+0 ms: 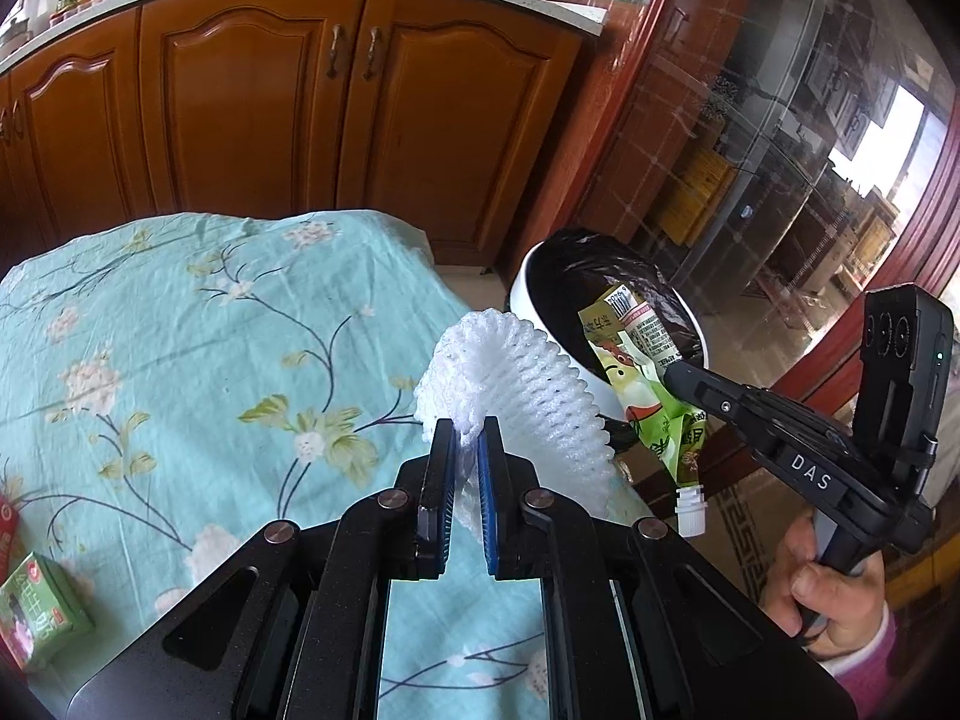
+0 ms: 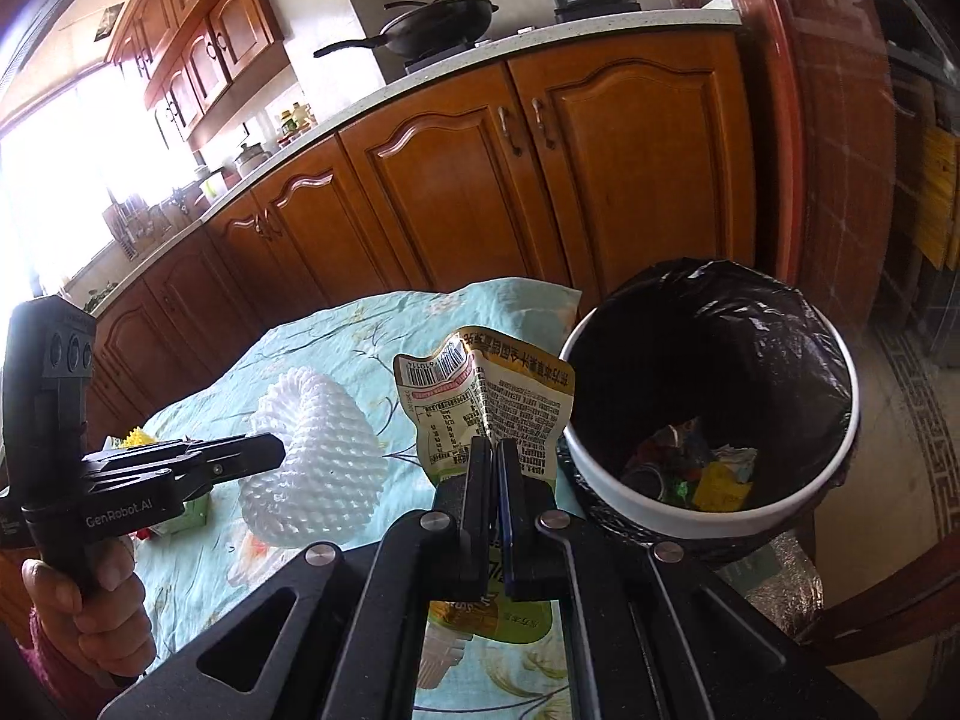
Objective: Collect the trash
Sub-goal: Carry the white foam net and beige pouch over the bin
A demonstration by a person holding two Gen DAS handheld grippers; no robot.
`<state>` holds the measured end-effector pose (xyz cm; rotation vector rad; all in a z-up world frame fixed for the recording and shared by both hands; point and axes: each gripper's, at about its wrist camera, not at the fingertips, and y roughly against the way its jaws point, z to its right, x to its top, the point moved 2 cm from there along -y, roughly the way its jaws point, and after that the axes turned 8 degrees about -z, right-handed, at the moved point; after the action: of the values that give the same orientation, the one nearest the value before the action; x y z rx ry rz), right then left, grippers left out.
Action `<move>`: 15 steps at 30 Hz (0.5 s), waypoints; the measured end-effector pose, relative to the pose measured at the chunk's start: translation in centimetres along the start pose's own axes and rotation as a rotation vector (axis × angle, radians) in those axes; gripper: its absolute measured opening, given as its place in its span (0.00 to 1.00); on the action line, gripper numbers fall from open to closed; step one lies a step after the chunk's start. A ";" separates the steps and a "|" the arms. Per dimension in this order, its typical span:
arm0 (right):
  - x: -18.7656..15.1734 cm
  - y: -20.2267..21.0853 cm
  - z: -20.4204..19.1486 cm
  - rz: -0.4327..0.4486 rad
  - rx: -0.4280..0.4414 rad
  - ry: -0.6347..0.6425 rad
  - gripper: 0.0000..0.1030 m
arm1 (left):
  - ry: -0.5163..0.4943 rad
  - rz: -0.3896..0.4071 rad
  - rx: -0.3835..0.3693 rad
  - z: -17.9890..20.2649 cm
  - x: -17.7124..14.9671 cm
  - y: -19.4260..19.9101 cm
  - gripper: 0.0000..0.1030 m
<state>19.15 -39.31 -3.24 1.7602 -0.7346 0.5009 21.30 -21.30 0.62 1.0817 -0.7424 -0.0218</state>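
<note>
Trash is in both hands at once: the left hand-held gripper [image 1: 462, 432] is clamped on a white foam fruit net [image 1: 516, 384], and the right hand-held gripper [image 2: 493, 450] is closed on a green spouted drink pouch [image 2: 486, 402]. Both pieces hang in the air over the edge of the desk [image 1: 180, 324] with its flowered turquoise cloth, just beside the white bin [image 2: 708, 516] lined with a black bag, which stands past the desk's corner and already holds scraps at its bottom.

The main risk, as I judge it, is a miss at the rim. The foam net is light and springy and held only by one edge, so on release it could catch the rim, bounce or drift and land on the floor. It may also cling to the ribbed pads instead of dropping. The pouch is limp, and its capped spout [image 1: 690, 510] dangles low; that could snag on the bin's edge. With both tools close together near the bin, they could knock each other. A green carton [image 1: 42, 618] is on the desk, not yet collected
</note>
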 end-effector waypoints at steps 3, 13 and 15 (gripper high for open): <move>0.0 0.7 1.4 0.012 -0.010 -0.017 0.02 | -0.022 -0.006 -0.008 1.3 0.8 -0.7 0.06; 0.8 2.2 5.9 0.047 -0.044 -0.075 0.02 | -0.080 -0.028 -0.027 4.7 3.6 -3.2 0.06; 1.1 2.3 6.7 0.054 -0.050 -0.084 0.02 | -0.093 -0.030 -0.023 5.4 4.2 -3.8 0.06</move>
<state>18.19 -46.40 -2.94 1.7272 -0.8482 0.4436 22.75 -29.01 1.24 1.0750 -0.8076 -0.1064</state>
